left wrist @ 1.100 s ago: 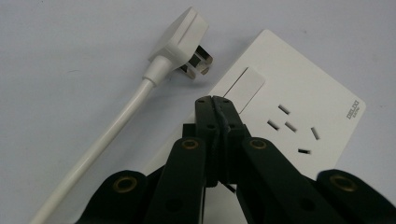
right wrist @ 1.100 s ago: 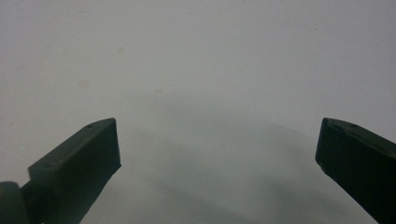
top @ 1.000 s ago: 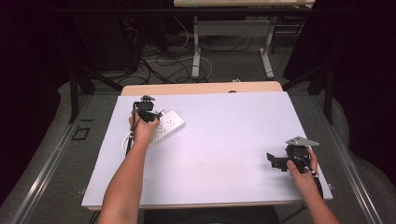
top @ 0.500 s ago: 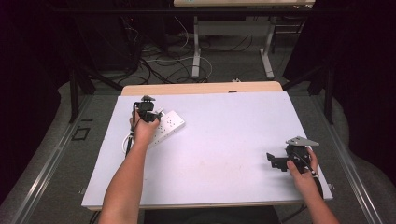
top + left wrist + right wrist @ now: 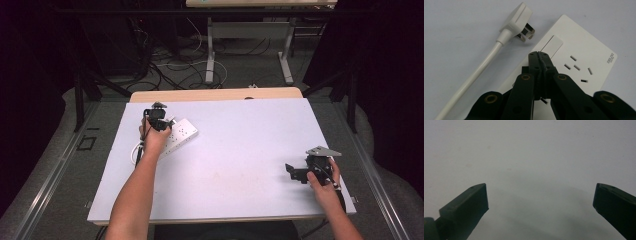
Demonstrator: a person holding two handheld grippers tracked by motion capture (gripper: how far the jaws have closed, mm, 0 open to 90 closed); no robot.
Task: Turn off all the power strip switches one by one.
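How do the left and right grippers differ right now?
The left gripper has its fingers shut together with nothing between them; the right gripper has its fingers wide apart. The left gripper's tips are over the white power strip beside its plug; the right gripper faces bare table. Both are hand-held and black.

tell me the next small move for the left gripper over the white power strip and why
Probably press the shut left gripper down a little onto the white rectangular rocker switch of the white plastic power strip. Its closed tips sit right at that switch, the white flat plug lies unplugged beside the strip, and the open right gripper is over bare table.
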